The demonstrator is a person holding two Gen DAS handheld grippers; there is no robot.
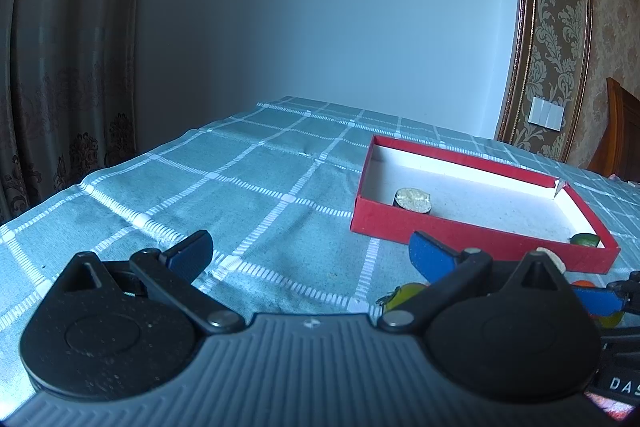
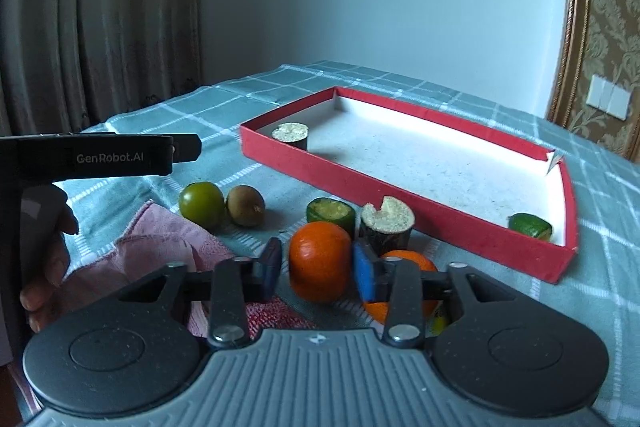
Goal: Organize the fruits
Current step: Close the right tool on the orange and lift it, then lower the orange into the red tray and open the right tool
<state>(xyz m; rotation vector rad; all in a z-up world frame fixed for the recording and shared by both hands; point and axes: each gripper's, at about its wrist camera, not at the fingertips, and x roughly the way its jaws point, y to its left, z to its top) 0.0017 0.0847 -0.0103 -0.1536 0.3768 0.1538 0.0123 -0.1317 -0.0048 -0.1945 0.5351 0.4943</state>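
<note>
Both low wrist views share the red tray (image 1: 460,231) (image 2: 400,211).

The right gripper (image 2: 318,267) has its blue pads either side of an orange (image 2: 319,259), spread a little wider than the fruit; contact cannot be told. Behind the orange, before the red tray (image 2: 420,223), stand a green cut piece (image 2: 331,213) and a dark stub (image 2: 387,225). Left of these lie a green fruit (image 2: 201,204) and a kiwi (image 2: 245,205). Inside the tray sit a stub (image 2: 290,136) at its far left and a green piece (image 2: 530,225) at its near right corner. The left gripper (image 2: 120,157) shows side-on, left of the tray.
</note>
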